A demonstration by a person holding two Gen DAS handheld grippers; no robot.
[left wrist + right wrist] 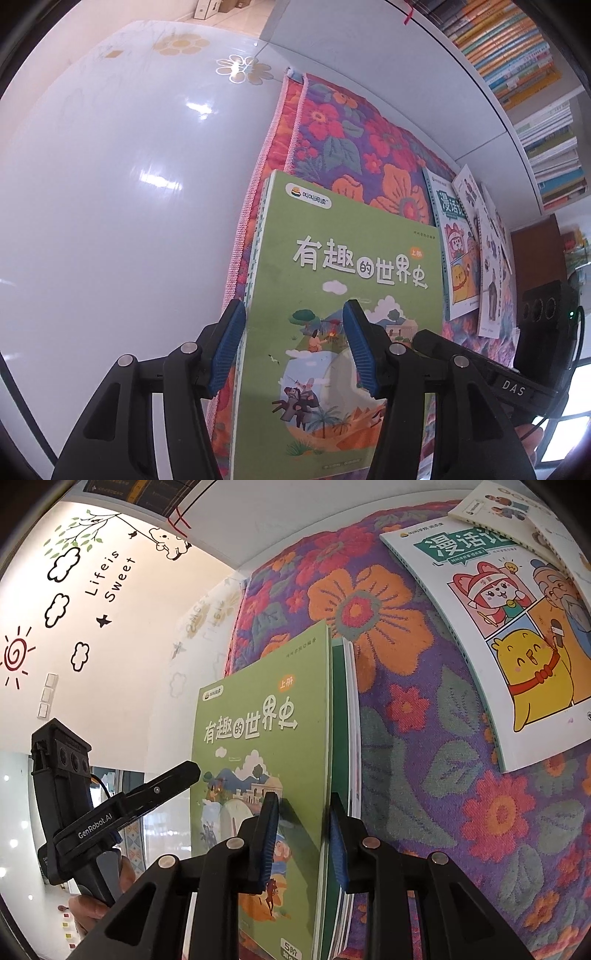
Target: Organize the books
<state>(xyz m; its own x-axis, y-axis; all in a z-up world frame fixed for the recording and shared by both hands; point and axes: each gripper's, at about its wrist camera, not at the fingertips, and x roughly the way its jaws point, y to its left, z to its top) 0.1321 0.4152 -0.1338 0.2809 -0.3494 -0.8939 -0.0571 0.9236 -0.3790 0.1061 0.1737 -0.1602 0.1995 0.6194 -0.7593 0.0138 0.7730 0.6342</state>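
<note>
The right gripper (301, 834) clamped its ribbed blue pads on the edge of a thin stack topped by a glossy green book (266, 738), held upright over the woolly floral cloth (424, 738). The left gripper (293, 347) stood part open, its pads straddling the book's spine corner; contact was unclear. A white comic book (498, 635) lay flat nearby.

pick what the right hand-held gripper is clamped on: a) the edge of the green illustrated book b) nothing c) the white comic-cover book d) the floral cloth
a: in the right wrist view the right hand-held gripper has its blue pads pressed on either side of the edge of the green illustrated book, while the white comic-cover book lies apart on the floral cloth.
</note>
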